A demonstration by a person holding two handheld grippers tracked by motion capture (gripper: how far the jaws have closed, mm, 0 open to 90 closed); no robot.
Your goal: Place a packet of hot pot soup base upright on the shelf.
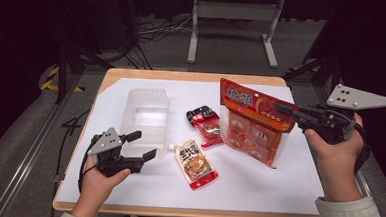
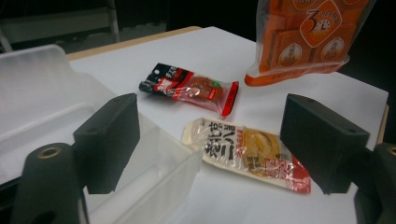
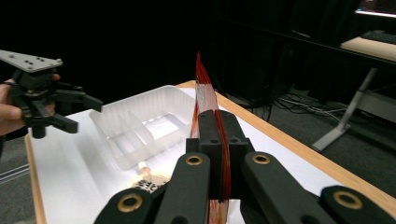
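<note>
The right gripper [image 1: 284, 110] is clamped on the top edge of the large orange bag [image 1: 253, 122], holding it up over the right side of the bench [image 1: 192, 76].

In the right gripper view its two black jaws stand pressed together with the bag's thin red edge [image 3: 203, 88] pinched between them and rising above. The bag hangs tilted, its lower corner near the white sheet [image 1: 247, 186] that covers the bench. The left gripper [image 1: 144, 146] rests low at the near left with its jaws spread wide and nothing between them, just beside the clear plastic tray [image 1: 145, 113]. Between tray and bag lie two small pouches: a red-and-black one [image 1: 206, 124] farther back and a pale one with a red end [image 1: 195, 163] nearer the person.
</note>
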